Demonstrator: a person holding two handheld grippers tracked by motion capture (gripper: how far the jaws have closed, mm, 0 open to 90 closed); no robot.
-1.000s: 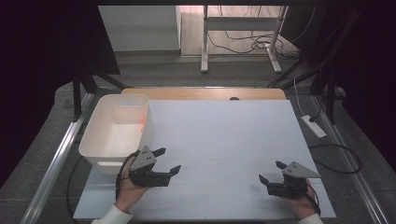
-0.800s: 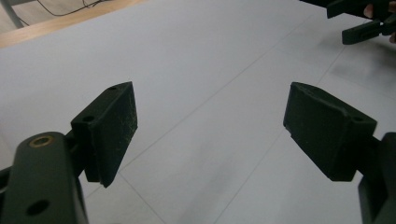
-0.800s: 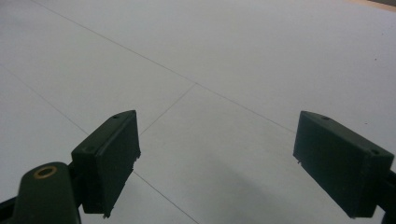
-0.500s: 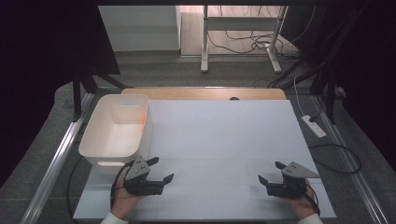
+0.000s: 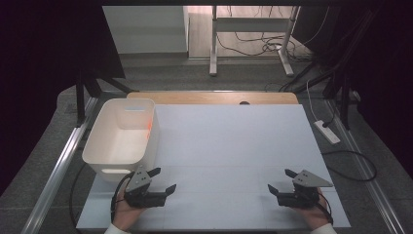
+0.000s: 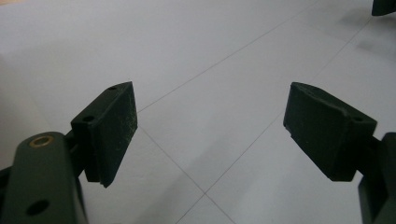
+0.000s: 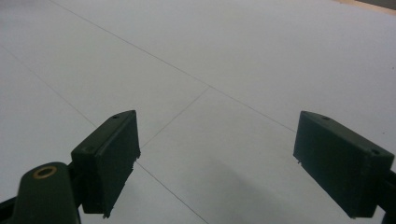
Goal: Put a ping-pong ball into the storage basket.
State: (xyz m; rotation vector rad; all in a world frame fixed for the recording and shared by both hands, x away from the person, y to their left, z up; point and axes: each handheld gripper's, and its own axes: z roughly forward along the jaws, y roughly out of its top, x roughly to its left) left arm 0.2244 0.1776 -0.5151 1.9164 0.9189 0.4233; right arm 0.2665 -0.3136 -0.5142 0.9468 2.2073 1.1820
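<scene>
I have both tongs down low at the near edge of the white table (image 5: 229, 141) — left gripper (image 5: 163, 181) with its jaws spread wide and nothing between them, right gripper (image 5: 281, 180) just the same, wide and empty. Looking along the left one, I see bare white sheet between the pads (image 6: 112, 130), thin seam lines crossing under them, and the tip of the other tool at the far upper corner. Along the right gripper (image 7: 215, 158) it is plain white surface too, nothing to grab. The nearest thing to work with is the white bin (image 5: 122, 139), sitting just ahead of the left tongs and slightly outboard of them, well apart from the right pair; I can make out a faint orange glow on its inner wall, but whether anything lies inside I cannot tell. My read — this is a resting pose, hands parked, no grasp under way. A next move would mean lifting the left tongs forward to the bin's rim, jaws kept wide. No brand, label or writing that I can read anywhere.
</scene>
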